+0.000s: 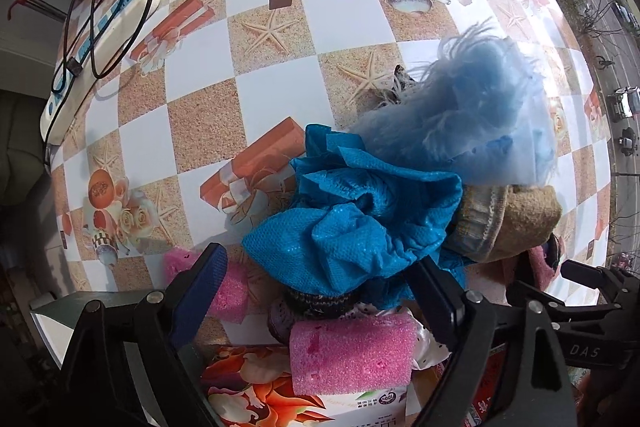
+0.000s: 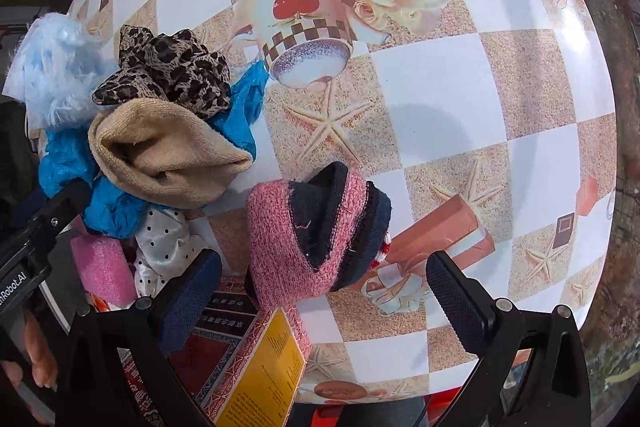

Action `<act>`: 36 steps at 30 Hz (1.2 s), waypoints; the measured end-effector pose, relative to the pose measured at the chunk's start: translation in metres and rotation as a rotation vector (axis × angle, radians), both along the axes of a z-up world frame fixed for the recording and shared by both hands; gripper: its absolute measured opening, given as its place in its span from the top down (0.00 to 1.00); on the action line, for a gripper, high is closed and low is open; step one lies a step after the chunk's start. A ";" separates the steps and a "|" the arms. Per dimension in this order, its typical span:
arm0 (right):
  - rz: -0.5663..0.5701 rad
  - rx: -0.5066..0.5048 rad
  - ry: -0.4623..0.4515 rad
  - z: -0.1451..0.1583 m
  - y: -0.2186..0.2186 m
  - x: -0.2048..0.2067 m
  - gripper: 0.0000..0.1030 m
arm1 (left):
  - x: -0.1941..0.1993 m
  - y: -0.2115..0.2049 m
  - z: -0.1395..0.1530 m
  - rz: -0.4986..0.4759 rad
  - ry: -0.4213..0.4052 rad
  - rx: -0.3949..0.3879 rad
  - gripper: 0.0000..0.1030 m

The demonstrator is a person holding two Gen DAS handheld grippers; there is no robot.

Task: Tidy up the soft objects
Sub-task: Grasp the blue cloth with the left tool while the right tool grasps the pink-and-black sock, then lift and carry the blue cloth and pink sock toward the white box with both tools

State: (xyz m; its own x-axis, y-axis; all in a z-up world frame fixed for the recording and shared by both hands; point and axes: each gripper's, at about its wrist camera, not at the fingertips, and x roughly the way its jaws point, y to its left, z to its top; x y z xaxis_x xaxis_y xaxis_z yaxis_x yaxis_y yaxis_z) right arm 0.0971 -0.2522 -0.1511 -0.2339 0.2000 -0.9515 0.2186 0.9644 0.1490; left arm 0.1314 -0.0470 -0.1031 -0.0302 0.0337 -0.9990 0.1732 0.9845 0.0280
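Both claws stand apart and empty: left gripper (image 1: 316,291) above the blue mesh cloth (image 1: 352,223), right gripper (image 2: 324,291) above the pink-and-navy knit piece (image 2: 316,231). Sorting appears barely begun. Fluffy blue fabric (image 1: 472,99), tan knit (image 2: 168,159), leopard scrunchie (image 2: 168,71) and pink sponge (image 1: 352,355) lie heaped together on the checkered tablecloth (image 2: 440,87).

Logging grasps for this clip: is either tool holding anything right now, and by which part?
Nothing is held. Left tool stands open over the blue cloth; right tool open around the pink knit piece, pads apart from it.
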 end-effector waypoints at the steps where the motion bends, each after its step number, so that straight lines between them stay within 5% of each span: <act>1: 0.004 -0.002 0.002 -0.004 0.000 0.002 0.00 | 0.002 0.001 -0.002 0.005 0.012 -0.018 0.32; 3: 0.002 -0.002 0.009 -0.009 0.000 0.003 0.11 | 0.004 0.004 -0.006 0.017 0.038 -0.065 0.54; 4: 0.002 -0.008 0.021 -0.014 0.002 0.005 0.27 | 0.005 0.006 -0.006 0.021 0.038 -0.080 0.69; 5: 0.001 -0.001 0.036 -0.018 0.003 0.004 0.41 | 0.005 0.007 -0.005 0.021 0.033 -0.094 0.74; 7: -0.011 0.013 0.040 -0.022 0.003 0.004 0.54 | 0.005 0.012 0.000 0.023 0.002 -0.103 0.85; 10: -0.027 0.014 -0.005 -0.018 0.001 0.001 0.61 | 0.003 0.020 0.015 0.030 -0.059 -0.115 0.86; 18: -0.085 0.038 -0.095 0.005 -0.013 -0.004 0.62 | 0.004 0.032 0.052 0.032 -0.164 -0.110 0.87; 36: -0.093 0.036 -0.266 0.096 -0.034 -0.042 0.62 | -0.024 -0.038 0.121 -0.110 -0.302 -0.161 0.87</act>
State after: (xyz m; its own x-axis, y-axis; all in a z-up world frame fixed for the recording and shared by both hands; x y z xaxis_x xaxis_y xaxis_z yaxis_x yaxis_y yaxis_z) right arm 0.0552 -0.2866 -0.0554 0.0438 0.2440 -0.9688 0.2548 0.9349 0.2470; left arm 0.1073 -0.0846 0.0176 0.2626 -0.1379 -0.9550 0.2862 0.9563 -0.0594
